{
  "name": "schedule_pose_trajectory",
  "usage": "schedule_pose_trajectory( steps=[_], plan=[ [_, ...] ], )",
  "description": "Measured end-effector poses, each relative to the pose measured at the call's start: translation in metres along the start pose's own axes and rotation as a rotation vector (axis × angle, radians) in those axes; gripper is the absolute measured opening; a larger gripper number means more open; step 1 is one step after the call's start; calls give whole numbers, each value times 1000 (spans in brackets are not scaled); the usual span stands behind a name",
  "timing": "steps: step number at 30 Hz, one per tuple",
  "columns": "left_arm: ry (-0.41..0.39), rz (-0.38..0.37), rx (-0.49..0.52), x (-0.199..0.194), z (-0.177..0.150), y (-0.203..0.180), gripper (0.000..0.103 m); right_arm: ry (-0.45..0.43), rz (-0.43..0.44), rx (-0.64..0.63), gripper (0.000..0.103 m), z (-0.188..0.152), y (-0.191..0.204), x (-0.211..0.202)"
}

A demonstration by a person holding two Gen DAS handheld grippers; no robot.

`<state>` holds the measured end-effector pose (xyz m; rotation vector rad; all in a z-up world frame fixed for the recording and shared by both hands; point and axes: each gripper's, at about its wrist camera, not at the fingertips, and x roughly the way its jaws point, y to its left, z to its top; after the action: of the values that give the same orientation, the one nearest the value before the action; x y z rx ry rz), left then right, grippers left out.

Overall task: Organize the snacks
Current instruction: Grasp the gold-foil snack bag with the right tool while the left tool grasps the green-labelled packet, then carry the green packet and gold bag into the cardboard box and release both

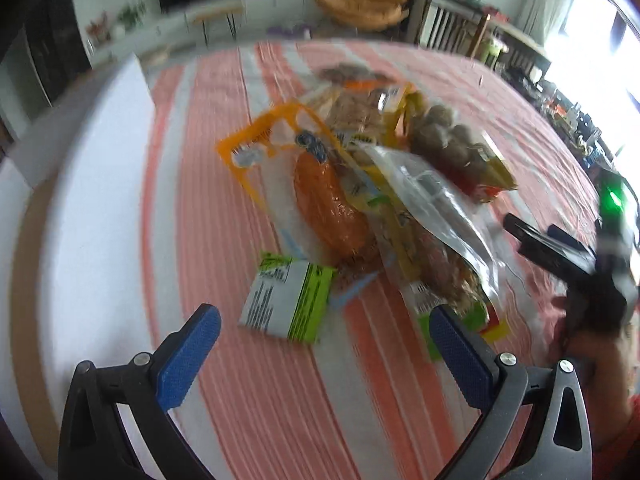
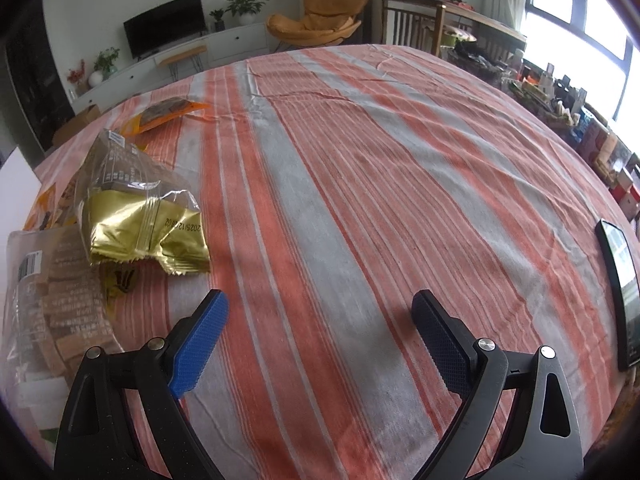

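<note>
Green-and-white snack box (image 1: 289, 300) is sitting just ahead of the left gripper (image 1: 326, 322), whose jaws are gaping wide and holding nothing. Right gripper (image 2: 320, 312) is hanging wide too, gold packet (image 2: 144, 224) lying off to its left.

left gripper (image 1: 326, 322): black frame, 2 blue cross-hatched pads (image 1: 188, 360), 4 silver screws | right gripper (image 2: 320, 316): same black frame, blue textured pads (image 2: 200, 346), 4 silver screws; from the left camera, green light (image 1: 612, 200) on its body | hand (image 1: 600, 360): bare skin, red sleeve edge
</note>
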<state>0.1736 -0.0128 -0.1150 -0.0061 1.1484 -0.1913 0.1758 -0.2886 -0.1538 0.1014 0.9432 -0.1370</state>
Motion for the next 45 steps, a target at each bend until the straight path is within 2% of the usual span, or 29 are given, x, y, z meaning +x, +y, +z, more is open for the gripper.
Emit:
schedule_pose_trajectory(
  steps=[2, 5, 8, 10, 13, 22, 24, 25, 26, 27, 31, 34, 36, 38, 39, 40, 41, 42, 45],
  plan=[
    [44, 15, 43, 10, 6, 1, 103, -5, 17, 3, 95, -3, -4, -3],
    [109, 105, 116, 29, 11, 1, 103, -20, 67, 33, 95, -4, -13, -6],
    [235, 64, 96, 52, 16, 7, 103, -31, 102, 59, 95, -4, -18, -8],
    [267, 37, 61, 62, 18, 15, 103, -30, 99, 57, 95, -4, -18, -8],
    [242, 81, 72, 71, 27, 19, 103, -27, 93, 52, 95, -3, -17, -8],
    [232, 76, 85, 83, 49, 22, 103, -37, 123, 72, 95, -4, -20, -9],
    [217, 71, 74, 74, 41, 23, 97, -43, 149, 83, 95, -5, -24, -10],
    [194, 68, 79, 66, 33, 21, 83, -49, 176, 94, 95, -5, -27, -11],
    [170, 62, 98, 58, 25, 17, 59, -57, 217, 110, 95, -6, -34, -13],
    [164, 66, 120, 53, 23, 13, 54, -54, 253, 122, 94, -5, -39, -14],
    [144, 57, 111, 44, 8, 9, 51, 54, 341, 107, 94, 16, -41, -14],
    [136, 18, 73, 37, -9, 7, 51, 86, 440, 5, 94, 47, -11, -22],
    [126, 9, 58, 32, -21, 8, 51, 140, 494, -80, 94, 67, 20, -17],
    [119, -12, 33, 23, -35, 10, 51, 190, 465, -183, 94, 80, 54, -3],
    [116, -30, 22, 17, -37, 13, 51, 197, 418, -227, 94, 83, 66, 6],
    [113, -59, 13, 13, -41, 14, 44, 204, 366, -262, 92, 84, 76, 16],
    [109, -102, 9, 10, -43, 16, 44, 226, 330, -279, 91, 83, 82, 27],
    [103, -135, 11, 5, -45, 16, 44, 251, 355, -258, 89, 81, 81, 35],
    [76, -112, 75, -6, -49, 13, 44, 279, 445, -105, 73, 71, 56, 44]
  ],
)
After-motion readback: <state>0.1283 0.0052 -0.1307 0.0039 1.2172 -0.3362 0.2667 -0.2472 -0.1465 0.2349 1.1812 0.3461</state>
